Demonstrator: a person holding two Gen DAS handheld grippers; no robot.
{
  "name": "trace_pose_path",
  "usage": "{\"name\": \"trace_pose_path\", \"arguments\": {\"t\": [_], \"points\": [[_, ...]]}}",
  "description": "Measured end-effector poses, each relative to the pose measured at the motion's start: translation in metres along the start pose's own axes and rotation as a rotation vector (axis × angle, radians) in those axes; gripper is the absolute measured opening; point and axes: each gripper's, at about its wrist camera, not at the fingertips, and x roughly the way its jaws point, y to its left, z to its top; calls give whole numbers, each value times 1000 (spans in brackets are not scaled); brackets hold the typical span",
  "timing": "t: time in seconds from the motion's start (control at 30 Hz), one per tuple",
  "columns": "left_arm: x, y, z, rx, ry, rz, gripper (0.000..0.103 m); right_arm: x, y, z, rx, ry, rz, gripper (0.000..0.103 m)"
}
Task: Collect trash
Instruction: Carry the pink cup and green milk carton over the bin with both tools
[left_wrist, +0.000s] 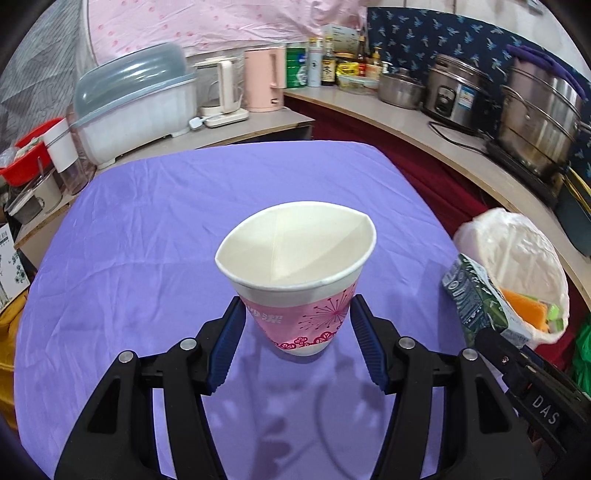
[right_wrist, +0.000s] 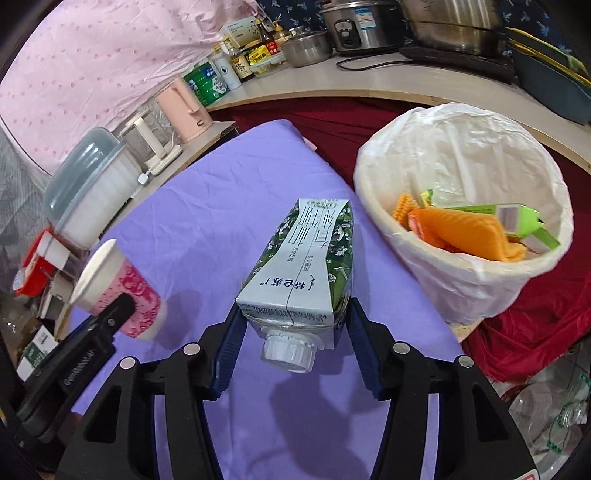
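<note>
Carrying step: the left gripper pinches a squashed cup and the right gripper clamps a carton, both held above the table beside the bin. Next, each load must be swung over the bin's rim and let go.

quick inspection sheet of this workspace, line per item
surface: purple cloth over the table, creased, bare apart from shadows
job's things: paper cup, rim squashed; milk carton, cap toward the camera; lined bin holding orange and green rubbish
clutter: kettle, bottles, pots on the side counters
grippers: left hand-held gripper clamps the cup; right hand-held gripper clamps the carton
cables: black cord on the counter
surroundings: pink curtain, red cloth below the bin
</note>
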Motion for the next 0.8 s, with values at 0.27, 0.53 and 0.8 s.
{"name": "trace_pose_path", "arguments": {"t": [0.27,0.53,0.8], "points": [[-25,-43,-9,58,-14,-22,56,-32,-29,-6,25,-20,39,52],[-40,-70,-16,90,-15,-43,56,-56,-54,-9,56,-50,82,52],[-56,-103,-6,138,-56,-88,56,-82,-76,10,89,-127,78,52]]}}
